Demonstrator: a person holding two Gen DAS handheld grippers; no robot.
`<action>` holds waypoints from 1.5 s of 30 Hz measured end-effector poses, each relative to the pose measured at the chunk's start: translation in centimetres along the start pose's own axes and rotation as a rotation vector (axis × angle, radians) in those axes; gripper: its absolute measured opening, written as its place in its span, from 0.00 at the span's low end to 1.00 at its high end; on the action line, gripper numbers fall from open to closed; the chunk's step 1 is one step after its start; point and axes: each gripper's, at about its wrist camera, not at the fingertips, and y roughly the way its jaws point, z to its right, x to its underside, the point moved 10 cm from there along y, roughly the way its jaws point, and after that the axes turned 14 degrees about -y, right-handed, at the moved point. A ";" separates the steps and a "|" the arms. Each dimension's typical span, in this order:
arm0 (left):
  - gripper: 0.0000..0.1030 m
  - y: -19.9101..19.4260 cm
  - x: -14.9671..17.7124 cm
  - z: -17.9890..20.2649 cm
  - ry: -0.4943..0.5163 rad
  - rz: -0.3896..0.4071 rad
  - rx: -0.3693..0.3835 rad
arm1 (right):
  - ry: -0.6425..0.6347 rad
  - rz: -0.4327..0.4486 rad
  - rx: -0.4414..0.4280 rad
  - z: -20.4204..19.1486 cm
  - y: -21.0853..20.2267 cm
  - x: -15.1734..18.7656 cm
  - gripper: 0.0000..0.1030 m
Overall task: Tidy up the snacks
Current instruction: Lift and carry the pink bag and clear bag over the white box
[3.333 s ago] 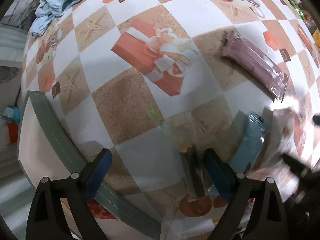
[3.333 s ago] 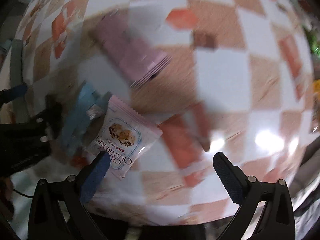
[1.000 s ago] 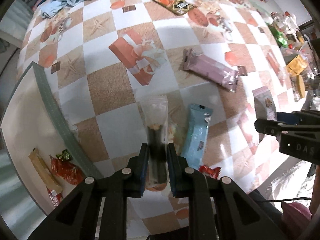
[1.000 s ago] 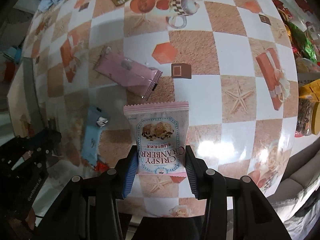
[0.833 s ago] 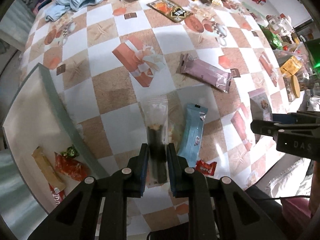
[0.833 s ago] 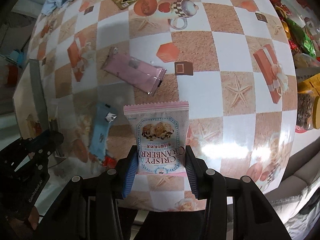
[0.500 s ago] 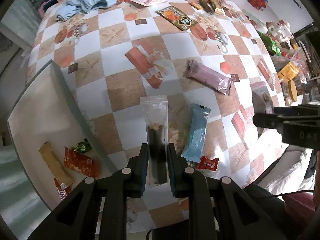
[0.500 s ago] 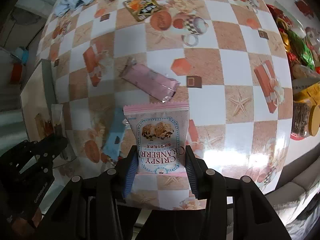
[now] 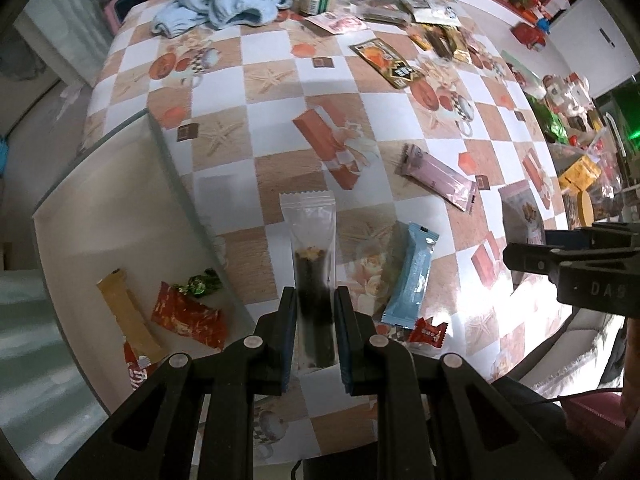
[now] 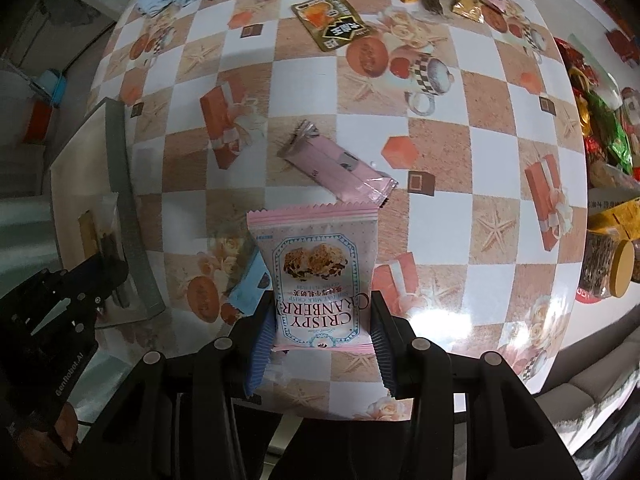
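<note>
Both claws point straight down over the checkered bench [image 9: 276,160], each lifted clear of it with a snack clamped between its jaws. The left claw [image 9: 316,332] is pinched narrow on a clear packet [image 9: 310,240] with a dark stick inside, which hangs above the bench just right of the pale tray [image 9: 120,216]. In that tray lie a tan bar [image 9: 128,312], a red wrapper [image 9: 188,316] and a small green candy [image 9: 200,282]. The right claw [image 10: 320,334] holds a pink cranberry crisp packet [image 10: 314,272] by its lower edge, jaws partly spread to its width. Below on the bench lie a pink bar [image 10: 340,170], a light blue bar [image 9: 412,276] and a small red candy [image 9: 430,332]
</note>
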 end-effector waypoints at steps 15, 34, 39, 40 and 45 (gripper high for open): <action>0.20 -1.0 -0.1 -2.9 -0.059 0.030 -0.001 | -0.045 0.004 0.006 -2.1 0.1 -1.3 0.45; 0.20 -1.2 0.6 -6.9 -0.152 0.037 -0.004 | -0.155 -0.020 0.030 -6.1 0.9 -2.4 0.45; 0.20 -1.0 1.1 -8.3 -0.187 0.032 -0.009 | -0.197 -0.028 0.032 -7.7 1.3 -2.8 0.45; 0.20 -1.0 1.2 -8.7 -0.196 0.031 -0.011 | -0.204 -0.030 0.032 -8.0 1.4 -2.9 0.45; 0.20 -0.8 1.7 -10.2 -0.236 0.027 -0.015 | -0.240 -0.040 0.029 -9.7 1.8 -3.4 0.45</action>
